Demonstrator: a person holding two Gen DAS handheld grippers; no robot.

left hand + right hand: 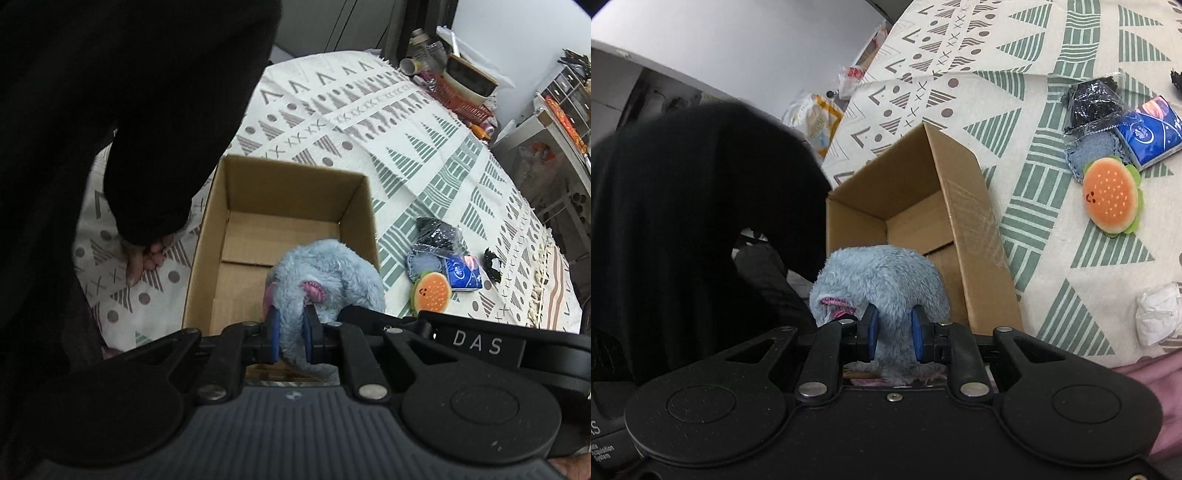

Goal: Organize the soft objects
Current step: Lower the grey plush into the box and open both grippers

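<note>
Left wrist view: both your grippers, left gripper [291, 328] and right gripper [894, 334], pinch the fluffy blue plush toy [325, 280] over the open brown cardboard box [258, 177] (near rim). Next, lower toward 12 o'clock, then spread the fingers.

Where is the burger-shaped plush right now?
The burger plush lies on the patterned cloth, right of the cardboard box, touching the denim piece beside the blue tissue pack.

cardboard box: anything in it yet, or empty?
Looks empty. The cardboard box is open on top with bare floor showing; the near part is hidden by the blue plush, held in both grippers above the near edge.
</note>
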